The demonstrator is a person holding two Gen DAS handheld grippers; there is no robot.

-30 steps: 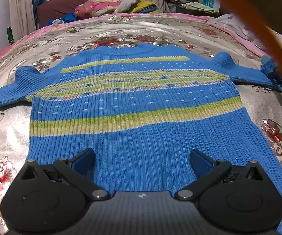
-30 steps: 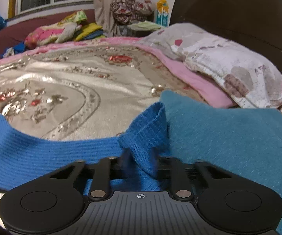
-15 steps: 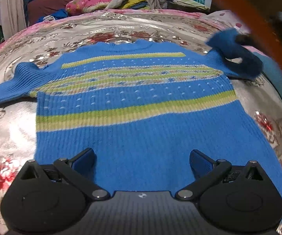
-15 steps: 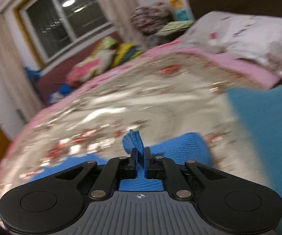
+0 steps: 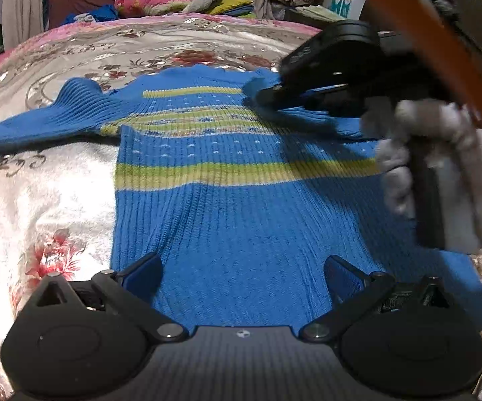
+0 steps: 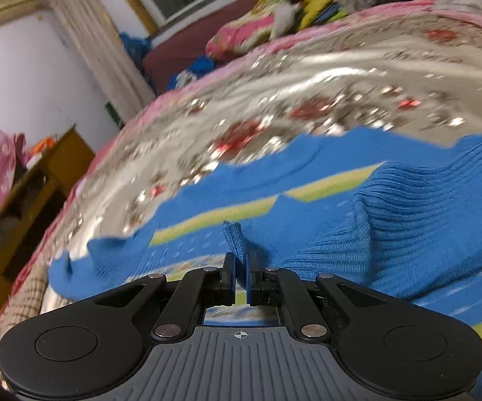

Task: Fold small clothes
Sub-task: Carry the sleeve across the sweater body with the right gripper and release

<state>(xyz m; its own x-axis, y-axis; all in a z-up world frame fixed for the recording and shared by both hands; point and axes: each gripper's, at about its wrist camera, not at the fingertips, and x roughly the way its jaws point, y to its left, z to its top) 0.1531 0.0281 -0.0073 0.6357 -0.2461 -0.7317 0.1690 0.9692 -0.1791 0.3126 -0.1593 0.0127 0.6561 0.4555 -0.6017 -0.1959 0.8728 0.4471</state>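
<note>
Your right gripper (image 6: 240, 275) pinches the cuff (image 6: 232, 234) over the chest of the sweater (image 5: 241, 220) lying flat on the bed (image 5: 40, 183), while your left gripper (image 5: 242, 272) is spread above its hem.

Left gripper (image 5: 242, 272) agape; right gripper (image 6: 240, 275) clamped (gloved hand (image 5: 441, 167)).

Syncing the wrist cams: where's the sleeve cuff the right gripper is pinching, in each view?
Left wrist: sleeve cuff upper right of centre, in the right gripper, over the sweater chest.
Right wrist: cuff at centre, sticking up between the shut fingers.
Shared landmark: upper yellow-green stripe.
</note>
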